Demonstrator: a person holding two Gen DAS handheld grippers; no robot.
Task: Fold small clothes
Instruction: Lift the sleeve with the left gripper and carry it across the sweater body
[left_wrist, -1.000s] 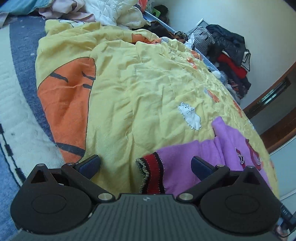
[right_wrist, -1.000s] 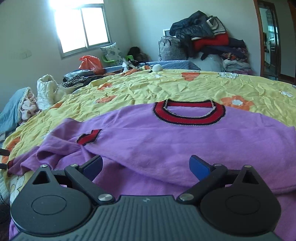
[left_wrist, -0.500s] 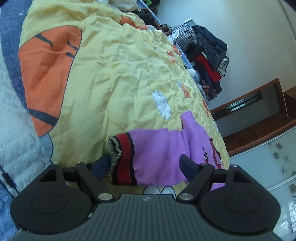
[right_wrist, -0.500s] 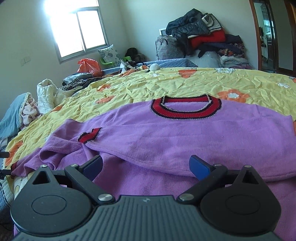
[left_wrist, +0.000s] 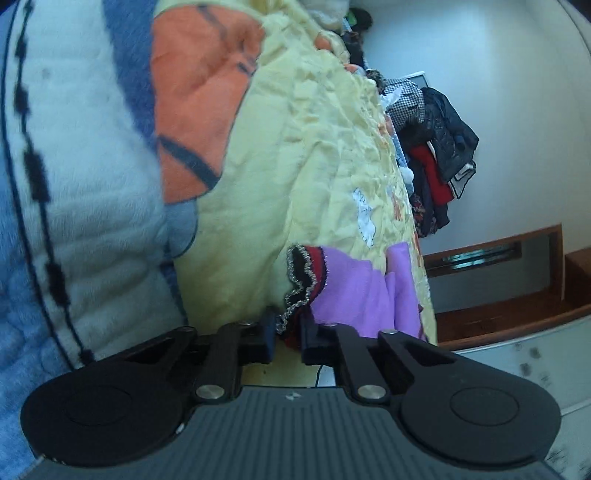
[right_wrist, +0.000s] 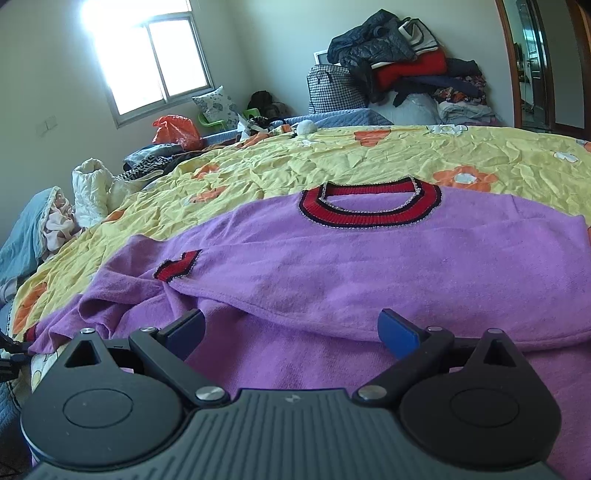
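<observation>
The left gripper (left_wrist: 287, 338) is pinched nearly closed on the red-and-black cuff (left_wrist: 304, 275) of the purple sweater (right_wrist: 369, 273), likely so the sleeve can be carried across the body. The right gripper (right_wrist: 291, 334) hovers wide open and empty, low over the sweater's near part. The sweater lies spread on the yellow quilt (right_wrist: 406, 155). Beyond it, piled clothes (right_wrist: 399, 70) lean against the wall.

Sweater (right_wrist: 369, 266) on quilt (right_wrist: 369, 155), clothes pile (right_wrist: 402, 70) behind

No legible text, labels, brands or numbers in either view; small pale mark on each gripper body, unreadable.
</observation>
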